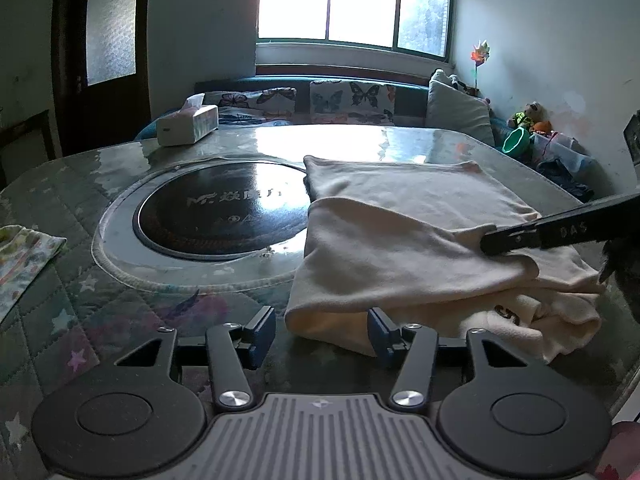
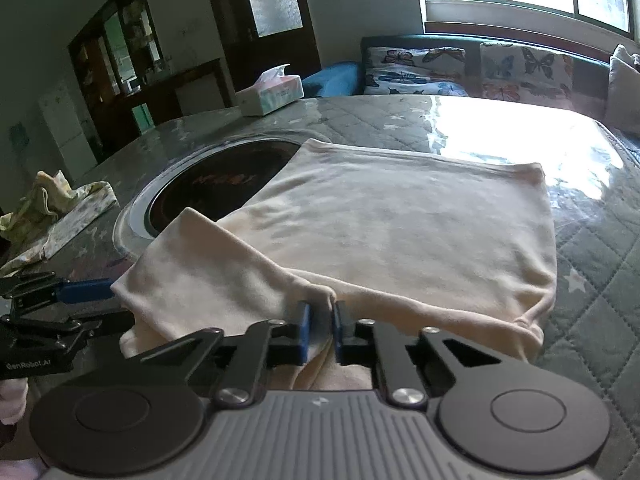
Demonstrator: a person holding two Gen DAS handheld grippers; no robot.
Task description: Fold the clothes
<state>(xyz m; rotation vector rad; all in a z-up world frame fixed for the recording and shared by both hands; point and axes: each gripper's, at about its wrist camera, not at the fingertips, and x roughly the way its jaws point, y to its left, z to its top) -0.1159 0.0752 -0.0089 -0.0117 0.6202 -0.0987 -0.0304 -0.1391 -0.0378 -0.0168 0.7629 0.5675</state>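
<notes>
A cream garment [image 1: 420, 240] lies partly folded on the quilted table, with a sleeve or flap laid across its near side; it also fills the right wrist view [image 2: 400, 220]. My right gripper [image 2: 320, 328] is shut on a pinch of the garment's near edge. It shows in the left wrist view as a dark bar [image 1: 520, 236] on the cloth. My left gripper [image 1: 322, 334] is open and empty, just at the garment's near left corner; in the right wrist view its fingers [image 2: 86, 290] sit beside the flap.
A round black hotplate [image 1: 224, 216] is set in the table, left of the garment. A tissue box [image 1: 188, 124] stands at the far edge. A floral cloth [image 1: 24, 256] lies at the left edge. A sofa with butterfly cushions [image 1: 348, 100] stands behind the table.
</notes>
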